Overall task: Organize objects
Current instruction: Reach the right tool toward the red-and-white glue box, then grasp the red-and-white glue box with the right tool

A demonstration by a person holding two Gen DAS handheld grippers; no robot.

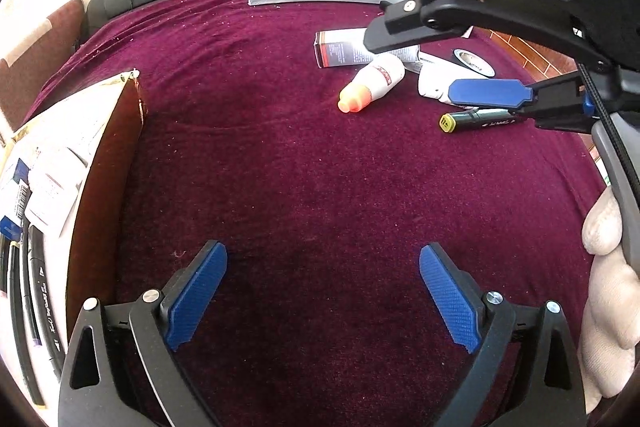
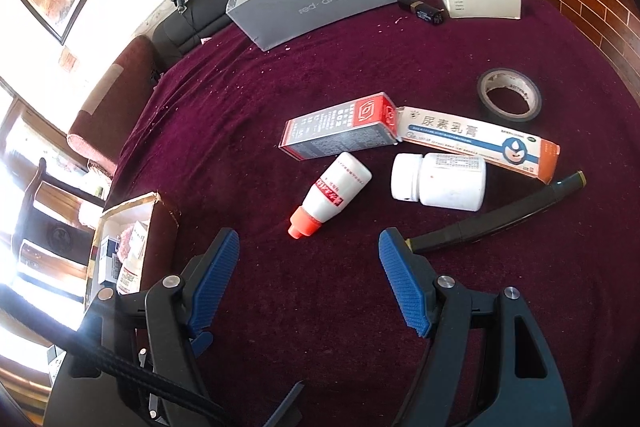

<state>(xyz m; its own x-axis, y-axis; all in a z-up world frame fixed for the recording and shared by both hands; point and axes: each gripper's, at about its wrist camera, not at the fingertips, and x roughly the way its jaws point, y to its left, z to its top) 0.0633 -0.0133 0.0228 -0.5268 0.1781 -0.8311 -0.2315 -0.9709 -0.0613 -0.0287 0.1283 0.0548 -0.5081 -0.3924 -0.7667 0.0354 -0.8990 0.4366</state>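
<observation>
A small white plastic bottle with an orange nozzle cap (image 2: 330,197) lies on its side on the plush maroon velvet cloth (image 2: 320,307), beside a squat white cylindrical pill jar (image 2: 440,185), two long printed cartons and a slim black marker pen (image 2: 500,215). The right gripper (image 2: 310,277), ribbed blue pads spread, holds nothing. The left gripper (image 1: 322,297) is likewise spread and empty beside a brown cardboard box (image 1: 104,195).

Plush velvety cloth (image 2: 280,75); glossy plastic bottle (image 2: 440,183); seemingly matt cardboard box (image 2: 320,3).
</observation>
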